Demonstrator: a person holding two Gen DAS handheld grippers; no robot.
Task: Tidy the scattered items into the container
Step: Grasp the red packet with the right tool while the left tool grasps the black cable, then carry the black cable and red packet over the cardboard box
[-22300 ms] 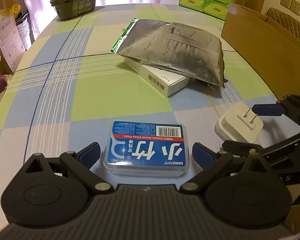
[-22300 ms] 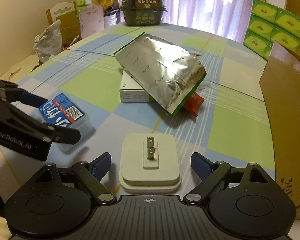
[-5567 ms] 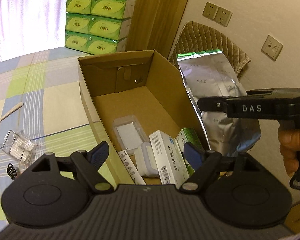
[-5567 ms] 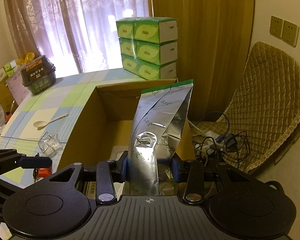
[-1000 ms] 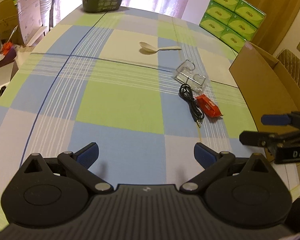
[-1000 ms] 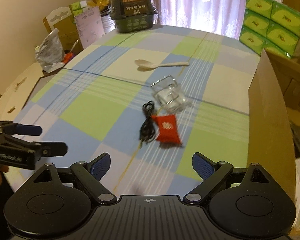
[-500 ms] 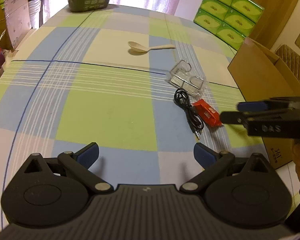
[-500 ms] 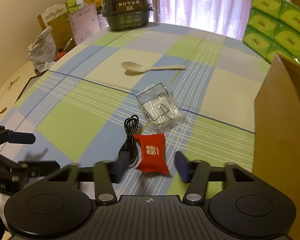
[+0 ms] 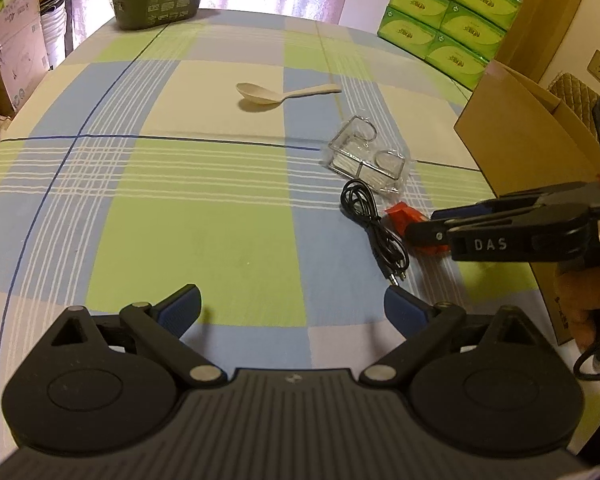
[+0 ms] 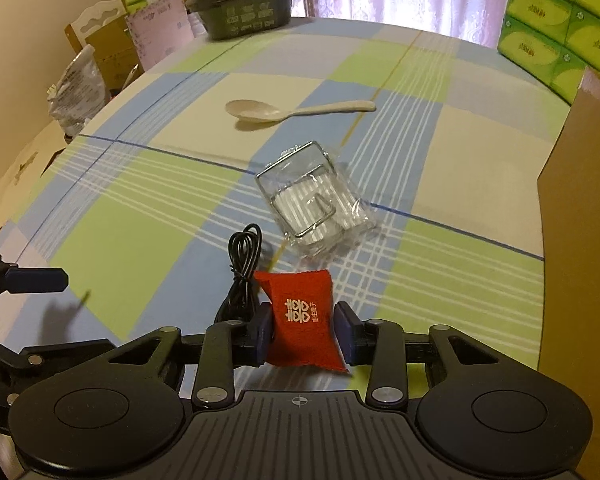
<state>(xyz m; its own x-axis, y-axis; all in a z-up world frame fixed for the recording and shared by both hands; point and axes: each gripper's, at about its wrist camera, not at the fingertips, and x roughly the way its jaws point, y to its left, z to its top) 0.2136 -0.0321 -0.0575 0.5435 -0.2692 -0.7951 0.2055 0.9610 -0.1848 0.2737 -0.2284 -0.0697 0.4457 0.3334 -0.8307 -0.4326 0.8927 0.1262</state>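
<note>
While one pouch (image 10: pixel 304 316) is gripped.

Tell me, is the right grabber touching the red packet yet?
Touching. In the right wrist view the right gripper has both blue pads pressed against the sides of the red packet, with no gap on either side.

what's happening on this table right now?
A person holds a gripper in each hand. The right gripper has closed on the red packet beside the black cable. The left gripper hangs open, empty. The spoon and clear packet lie on the tablecloth; the cardboard box stands at the right.
</note>
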